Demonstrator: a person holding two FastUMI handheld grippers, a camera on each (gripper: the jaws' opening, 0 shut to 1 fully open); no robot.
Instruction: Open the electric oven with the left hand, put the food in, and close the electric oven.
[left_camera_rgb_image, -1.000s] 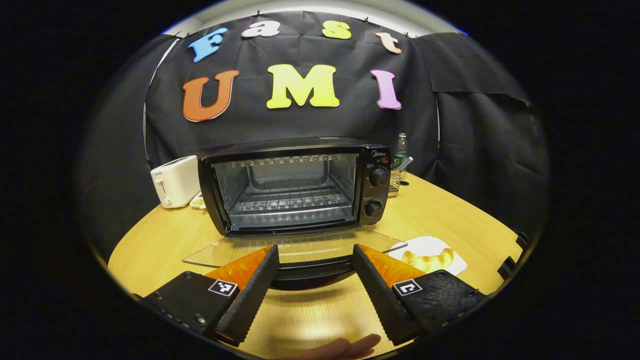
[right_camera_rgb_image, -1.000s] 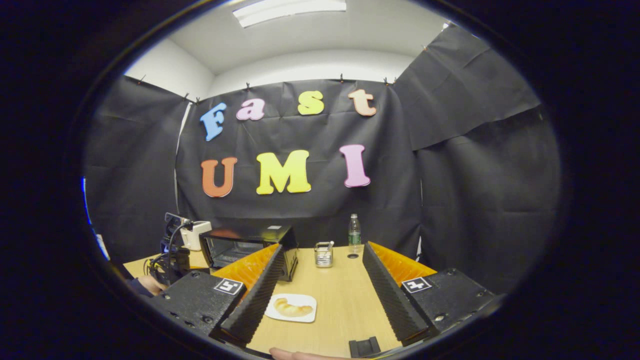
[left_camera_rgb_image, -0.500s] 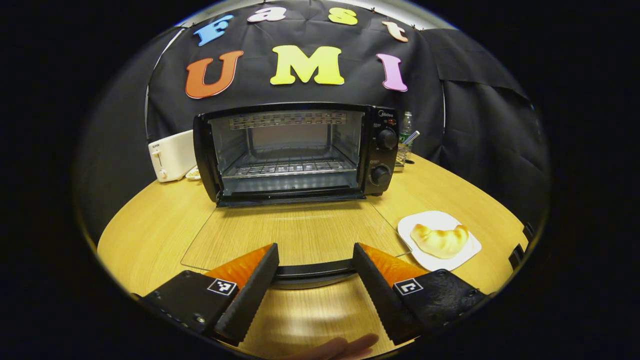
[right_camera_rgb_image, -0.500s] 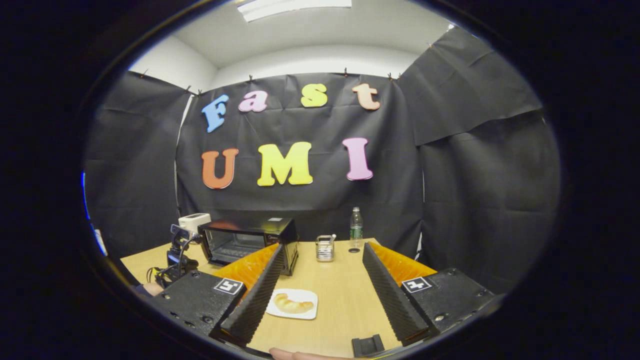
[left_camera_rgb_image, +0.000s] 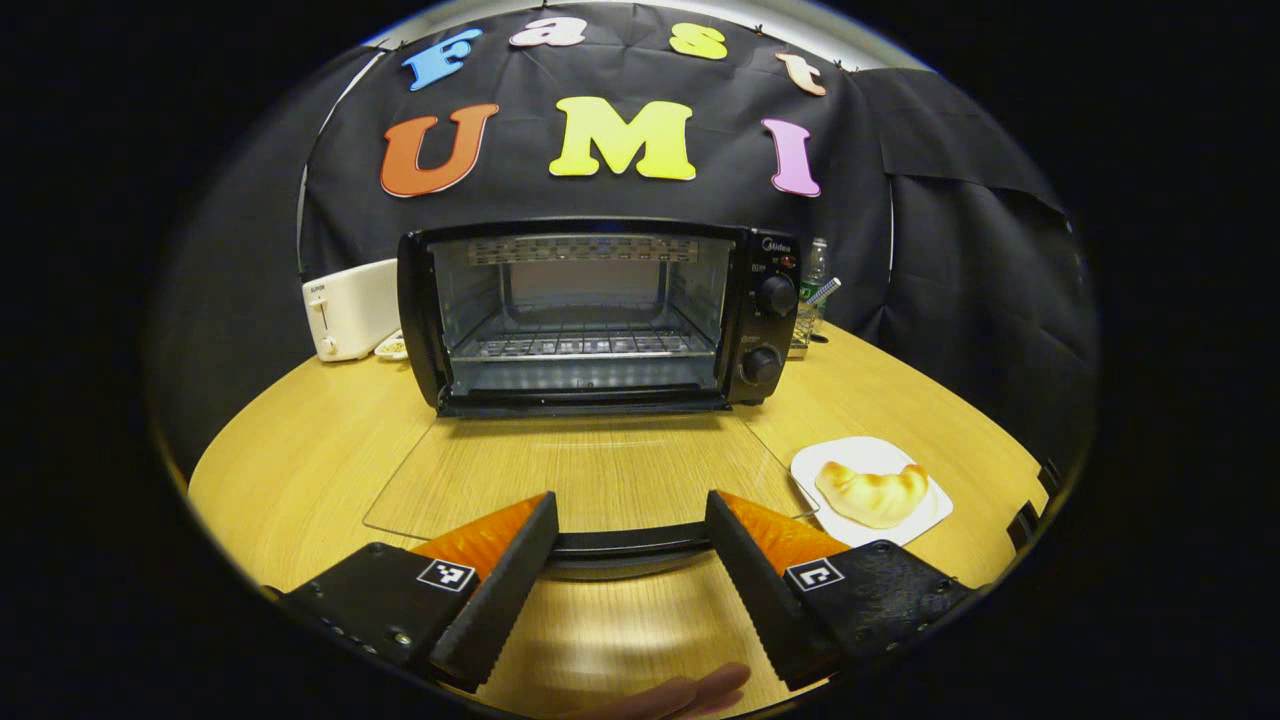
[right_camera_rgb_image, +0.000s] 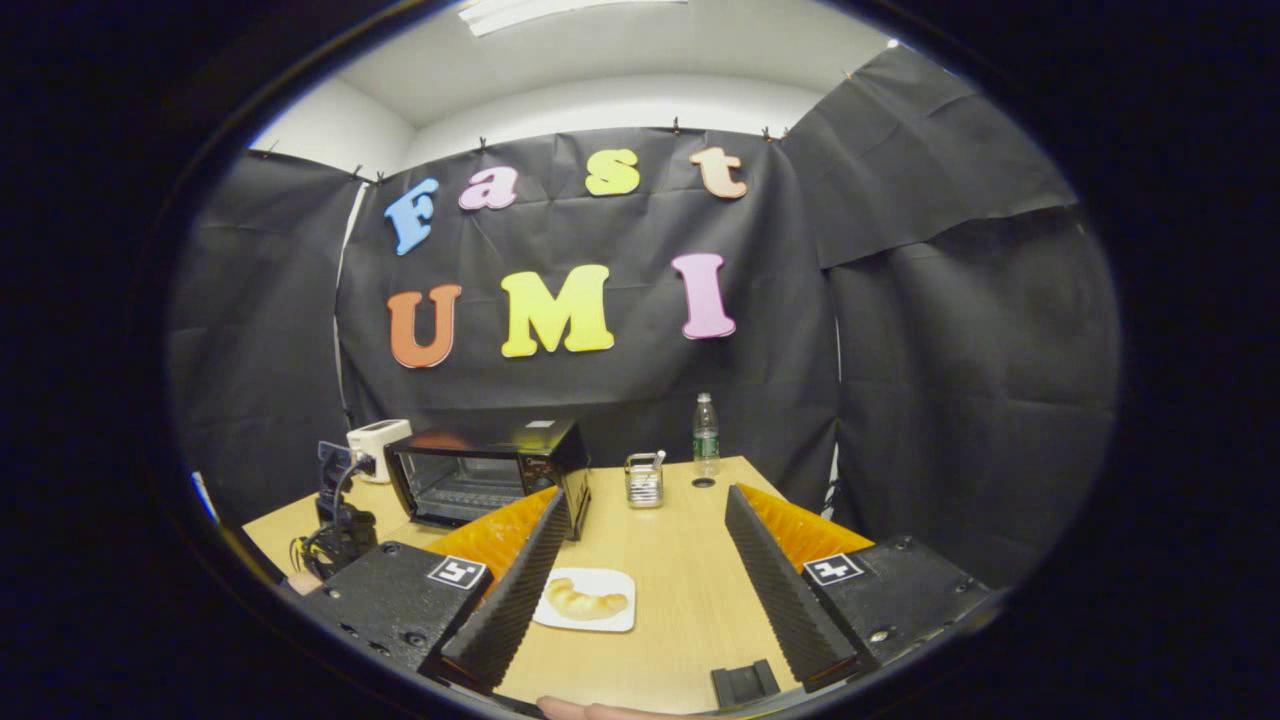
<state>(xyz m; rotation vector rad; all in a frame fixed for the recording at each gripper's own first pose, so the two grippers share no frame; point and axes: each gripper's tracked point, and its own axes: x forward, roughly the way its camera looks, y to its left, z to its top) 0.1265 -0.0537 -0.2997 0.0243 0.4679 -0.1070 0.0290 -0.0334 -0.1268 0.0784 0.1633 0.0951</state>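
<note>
The black electric oven (left_camera_rgb_image: 590, 310) stands open on the wooden table, its wire rack bare. Its glass door (left_camera_rgb_image: 590, 480) lies flat toward me. The door's black handle (left_camera_rgb_image: 628, 548) runs crosswise between the fingers of my left gripper (left_camera_rgb_image: 630, 502), which is open and does not pinch it. A croissant (left_camera_rgb_image: 872, 492) lies on a white plate (left_camera_rgb_image: 850, 455) to the right of the door. In the right gripper view, my right gripper (right_camera_rgb_image: 648, 495) hangs open above the table. The croissant (right_camera_rgb_image: 587, 600) shows by its left finger, with the oven (right_camera_rgb_image: 485, 480) farther back left.
A white toaster (left_camera_rgb_image: 345, 310) stands left of the oven. A water bottle (right_camera_rgb_image: 706, 433) and a mesh holder (right_camera_rgb_image: 645, 480) stand at the table's back. The table edge (left_camera_rgb_image: 1000, 450) curves close to the plate's right. A person's fingers (left_camera_rgb_image: 690, 690) show below.
The oven door has swung from half lowered down to flat, my left gripper moving with its handle. The right gripper has tipped down a little toward the plate.
</note>
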